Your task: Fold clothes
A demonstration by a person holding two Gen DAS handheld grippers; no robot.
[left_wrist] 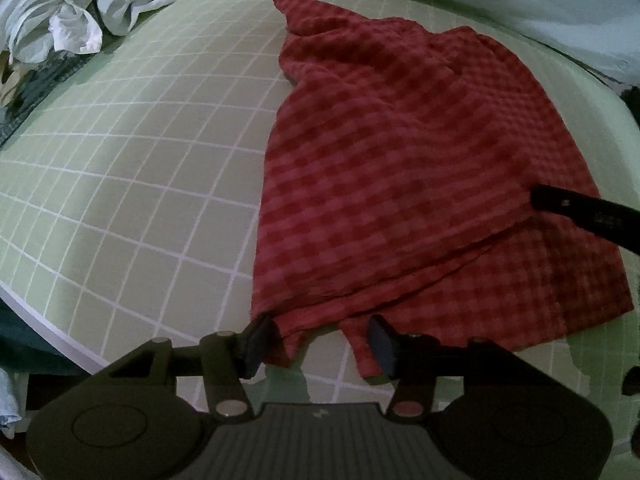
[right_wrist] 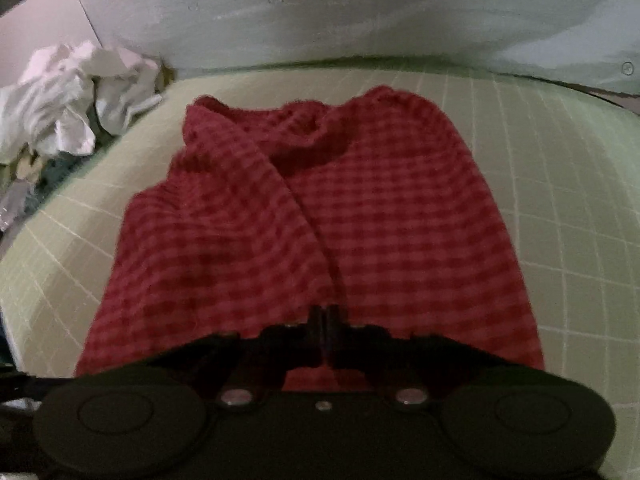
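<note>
step: fold | right gripper [right_wrist: 325,334] jaws clamped on red checked cloth [right_wrist: 312,216] (to carry the layer over) | left gripper [left_wrist: 320,340] jaws held open at near hem, anchoring nothing yet

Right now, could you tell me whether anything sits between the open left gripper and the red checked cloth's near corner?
Nothing visible does. The left gripper is open with the red checked cloth's near corner already between its fingers. The right gripper is shut on the cloth farther along, clear of that corner.

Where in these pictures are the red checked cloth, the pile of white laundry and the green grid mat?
red checked cloth [left_wrist: 400,168], left wrist view, middle of its top layer
pile of white laundry [left_wrist: 76,12], left wrist view, crumpled centre
green grid mat [left_wrist: 140,168], left wrist view, bare squares
</note>
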